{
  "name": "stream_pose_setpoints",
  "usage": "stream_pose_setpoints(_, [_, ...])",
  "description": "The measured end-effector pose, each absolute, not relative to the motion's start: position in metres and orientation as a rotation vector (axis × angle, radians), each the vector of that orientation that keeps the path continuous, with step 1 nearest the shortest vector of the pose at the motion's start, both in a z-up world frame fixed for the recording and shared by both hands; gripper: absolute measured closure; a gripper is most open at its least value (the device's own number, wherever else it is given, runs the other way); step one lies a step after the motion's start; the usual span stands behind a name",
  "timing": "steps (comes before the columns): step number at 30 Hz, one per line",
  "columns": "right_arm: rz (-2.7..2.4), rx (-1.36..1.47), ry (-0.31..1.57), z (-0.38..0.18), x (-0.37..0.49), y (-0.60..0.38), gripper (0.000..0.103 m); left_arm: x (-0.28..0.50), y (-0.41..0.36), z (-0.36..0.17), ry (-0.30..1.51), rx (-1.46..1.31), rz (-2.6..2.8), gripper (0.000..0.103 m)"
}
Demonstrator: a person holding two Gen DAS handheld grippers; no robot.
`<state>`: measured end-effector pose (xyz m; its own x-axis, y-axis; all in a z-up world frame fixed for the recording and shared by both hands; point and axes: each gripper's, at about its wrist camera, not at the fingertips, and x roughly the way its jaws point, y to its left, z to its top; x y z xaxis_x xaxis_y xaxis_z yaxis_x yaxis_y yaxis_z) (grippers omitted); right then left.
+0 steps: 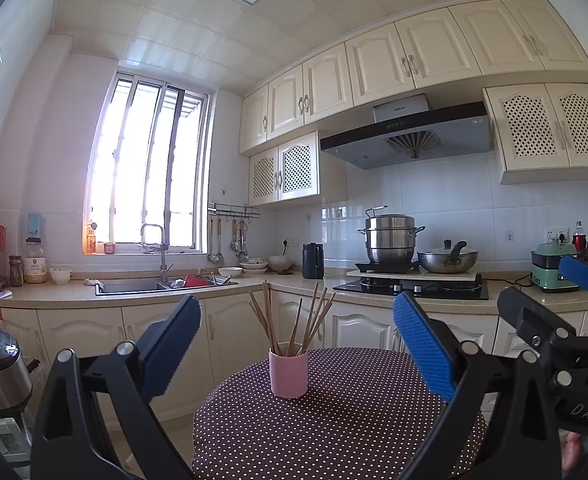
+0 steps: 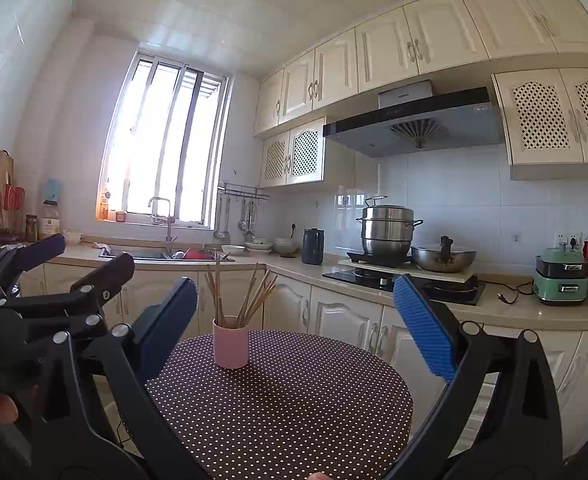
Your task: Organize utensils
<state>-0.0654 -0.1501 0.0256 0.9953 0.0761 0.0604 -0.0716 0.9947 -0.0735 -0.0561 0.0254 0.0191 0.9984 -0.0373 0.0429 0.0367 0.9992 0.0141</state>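
Kitchen fills both views: cream cabinets (image 1: 378,64) arc across the upper right of the frame, a bright barred window (image 1: 150,164) sits left of centre, and a counter (image 1: 230,280) runs below with a sink (image 1: 162,285), a steel steamer pot (image 1: 390,242) and a wok (image 1: 448,260) on the hob. In the lower centre stands a round tabletop (image 1: 354,420) under a dark polka-dot cloth. The left tool (image 1: 296,346) frames the bottom of its view, its blue pads spread wide apart with nothing between them; the right tool (image 2: 296,330) is likewise spread and empty in its own view. Each one shows at the edge of the other's picture. A pink cup (image 1: 288,373) stands upright on the far part of the cloth, well apart from both tools. Wooden chopsticks (image 1: 290,320) stand bundled inside it, fanning outward above the rim.
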Motion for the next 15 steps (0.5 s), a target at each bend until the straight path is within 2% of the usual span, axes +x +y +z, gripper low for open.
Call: stream_pose_setpoints(15, [0.073, -0.073, -0.062, 0.0239, -0.0655, -0.151, 0.006, -0.0564, 0.0273, 0.0174, -0.039, 0.013, -0.039, 0.008])
